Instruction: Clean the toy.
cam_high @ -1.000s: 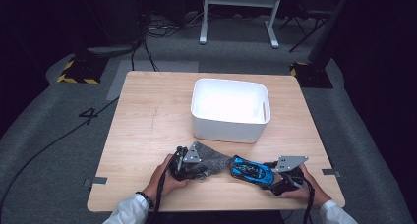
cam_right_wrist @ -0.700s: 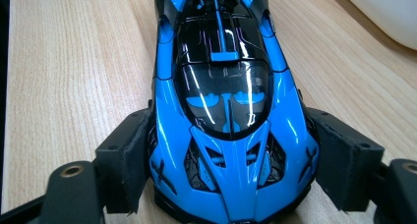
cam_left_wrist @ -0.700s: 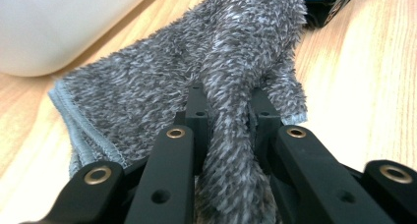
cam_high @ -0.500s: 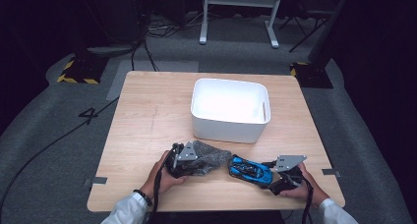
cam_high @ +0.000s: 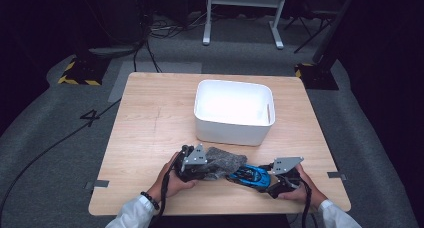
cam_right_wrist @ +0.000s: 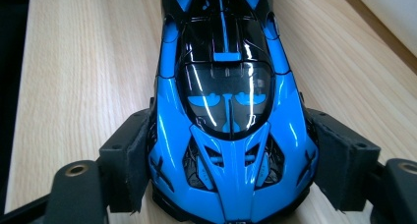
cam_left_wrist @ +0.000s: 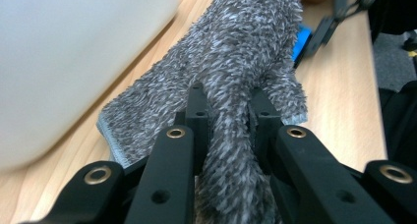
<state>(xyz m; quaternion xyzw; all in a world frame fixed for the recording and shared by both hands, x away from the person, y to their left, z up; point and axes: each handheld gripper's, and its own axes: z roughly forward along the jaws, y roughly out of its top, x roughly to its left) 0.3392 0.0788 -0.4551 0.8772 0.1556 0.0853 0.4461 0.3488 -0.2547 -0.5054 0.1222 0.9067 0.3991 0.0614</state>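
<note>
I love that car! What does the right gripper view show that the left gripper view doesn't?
The right gripper view alone shows the blue car's windscreen and nose, squeezed in the right claw. The left gripper view alone shows the left claw pinching the fuzzy grey cloth, beside the white bin. Both show the wooden table.

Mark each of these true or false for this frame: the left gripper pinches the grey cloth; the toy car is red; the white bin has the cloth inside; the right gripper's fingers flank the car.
1. The left gripper pinches the grey cloth. True.
2. The toy car is red. False: it is blue and black.
3. The white bin has the cloth inside. False: the cloth lies on the table in front of it.
4. The right gripper has its fingers on either side of the car. True.
</note>
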